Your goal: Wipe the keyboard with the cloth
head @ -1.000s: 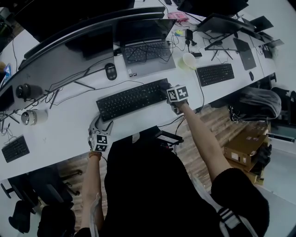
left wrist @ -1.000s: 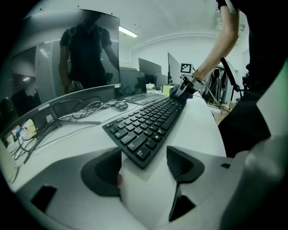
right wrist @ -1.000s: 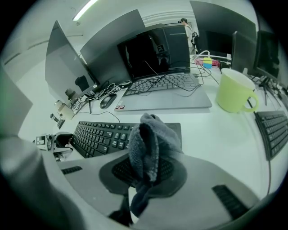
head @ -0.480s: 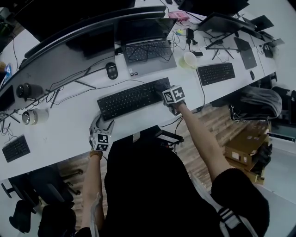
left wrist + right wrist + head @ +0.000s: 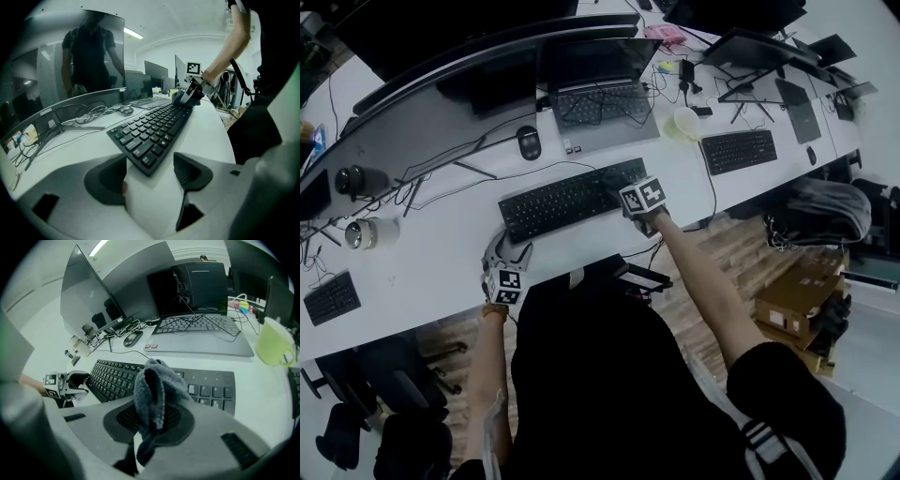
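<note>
A black keyboard [image 5: 567, 201] lies across the white desk [image 5: 441, 253]. My right gripper [image 5: 630, 194] rests over its right end, shut on a crumpled grey cloth [image 5: 157, 386] that bulges up between the jaws and touches the keys [image 5: 117, 376]. My left gripper [image 5: 507, 259] sits at the desk's front edge by the keyboard's left corner. In the left gripper view that gripper [image 5: 150, 171] is open, and the keyboard corner [image 5: 146, 161] reaches into the gap without either jaw touching it. The right gripper [image 5: 188, 93] shows at the keyboard's far end.
Behind the keyboard are a mouse [image 5: 528, 142], an open laptop [image 5: 602, 105] with cables over it, and a curved monitor [image 5: 469, 70]. A green mug [image 5: 682, 123] and a second keyboard [image 5: 738, 150] lie to the right. A metal cup [image 5: 369, 232] lies at the left.
My right gripper has slid left with the cloth along the keyboard's right end. The left gripper has stayed at the left corner.
</note>
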Available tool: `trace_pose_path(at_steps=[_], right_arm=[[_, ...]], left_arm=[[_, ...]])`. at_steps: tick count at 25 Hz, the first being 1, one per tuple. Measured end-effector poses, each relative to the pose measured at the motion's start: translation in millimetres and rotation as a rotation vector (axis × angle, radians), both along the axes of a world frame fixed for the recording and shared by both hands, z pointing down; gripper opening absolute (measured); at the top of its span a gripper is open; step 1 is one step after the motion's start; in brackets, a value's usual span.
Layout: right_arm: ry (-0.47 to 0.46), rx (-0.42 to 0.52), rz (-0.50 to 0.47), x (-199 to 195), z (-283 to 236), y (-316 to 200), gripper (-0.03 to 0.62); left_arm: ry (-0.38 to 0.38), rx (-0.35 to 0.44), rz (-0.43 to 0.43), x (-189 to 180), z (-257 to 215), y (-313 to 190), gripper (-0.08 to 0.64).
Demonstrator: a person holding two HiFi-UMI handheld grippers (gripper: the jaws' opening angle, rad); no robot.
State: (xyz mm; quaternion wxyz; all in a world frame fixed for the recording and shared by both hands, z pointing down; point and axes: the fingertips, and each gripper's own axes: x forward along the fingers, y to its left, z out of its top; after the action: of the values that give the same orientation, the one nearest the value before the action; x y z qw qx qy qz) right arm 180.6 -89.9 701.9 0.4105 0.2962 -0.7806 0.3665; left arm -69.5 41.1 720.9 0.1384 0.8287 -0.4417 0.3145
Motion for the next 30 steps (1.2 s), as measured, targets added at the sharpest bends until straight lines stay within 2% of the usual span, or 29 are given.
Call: trace_pose_path(at_steps=[6, 12, 25, 30], right_arm=[[-0.049, -0.023, 0.005, -13, -2, 4, 0.034], [-0.058, -0.032, -0.053, -43, -2, 13, 0.034], [-0.079, -0.038, -0.075, -50, -3, 15, 0.034], [-0.1, -0.053, -0.138, -79, -3, 26, 0.034]], left_arm=[[0.001, 0.0, 0.0, 0, -1, -1, 0.316], [0.001, 0.005, 0.0, 0, -1, -1, 0.316], [0.003, 0.001, 0.001, 0, -1, -1, 0.316], [0.001, 0.005, 0.001, 1, -1, -2, 0.316]])
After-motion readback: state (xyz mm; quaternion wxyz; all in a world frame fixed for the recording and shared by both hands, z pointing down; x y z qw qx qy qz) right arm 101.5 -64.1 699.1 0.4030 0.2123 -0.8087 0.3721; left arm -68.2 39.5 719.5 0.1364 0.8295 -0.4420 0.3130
